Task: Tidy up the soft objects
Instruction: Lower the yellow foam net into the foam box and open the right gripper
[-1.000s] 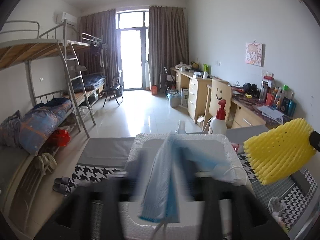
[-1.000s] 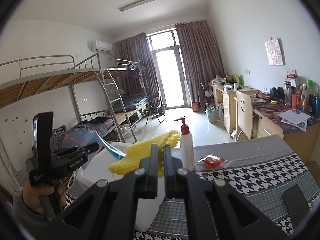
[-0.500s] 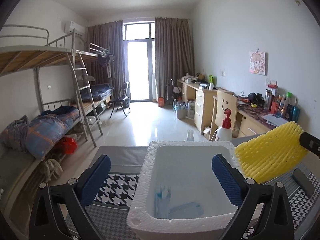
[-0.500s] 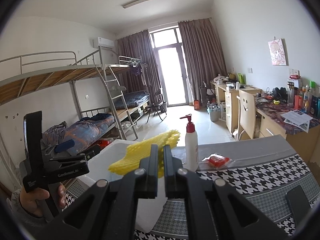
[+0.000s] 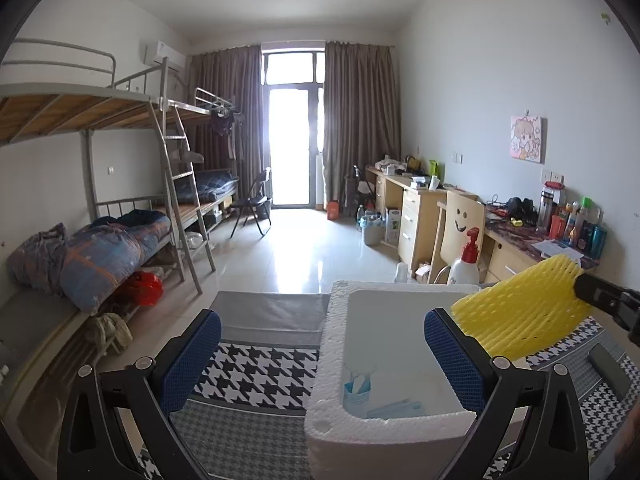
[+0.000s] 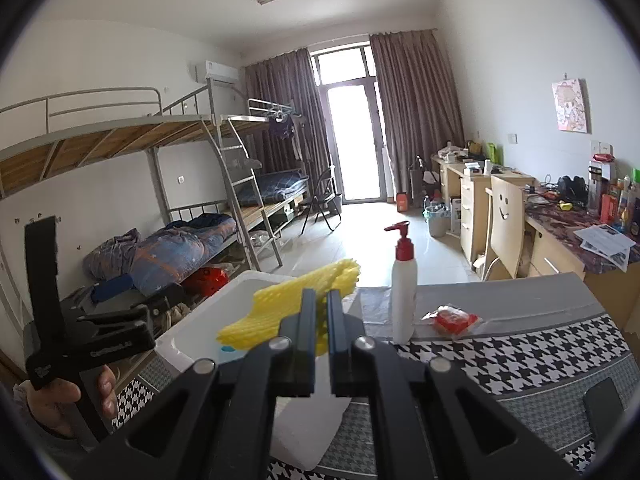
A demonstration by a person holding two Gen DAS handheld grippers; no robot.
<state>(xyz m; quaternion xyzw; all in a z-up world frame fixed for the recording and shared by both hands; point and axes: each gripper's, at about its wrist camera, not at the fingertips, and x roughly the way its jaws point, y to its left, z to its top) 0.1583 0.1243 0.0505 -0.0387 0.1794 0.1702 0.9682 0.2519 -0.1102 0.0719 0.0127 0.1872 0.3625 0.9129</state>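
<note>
A white foam box [image 5: 384, 428] stands on the houndstooth table; blue face masks [image 5: 362, 390] lie inside it. My left gripper [image 5: 320, 356] is open and empty, its blue pads straddling the box's left wall. My right gripper [image 6: 320, 312] is shut on a yellow foam net sleeve [image 6: 288, 308], held over the box's [image 6: 192, 344] right side. The sleeve [image 5: 524, 312] also shows at the right of the left wrist view. The left gripper [image 6: 100, 332] shows at the left of the right wrist view, in a hand.
A white pump bottle with a red top [image 6: 404, 288] stands behind the box. A red packet in clear wrap [image 6: 452, 318] lies to its right. A dark phone [image 6: 604, 404] lies at the table's right. Bunk beds, desks and a chair stand beyond.
My left gripper opened and dropped the blue mask into the box, then drew back and left. My right gripper moved the yellow sleeve closer over the box.
</note>
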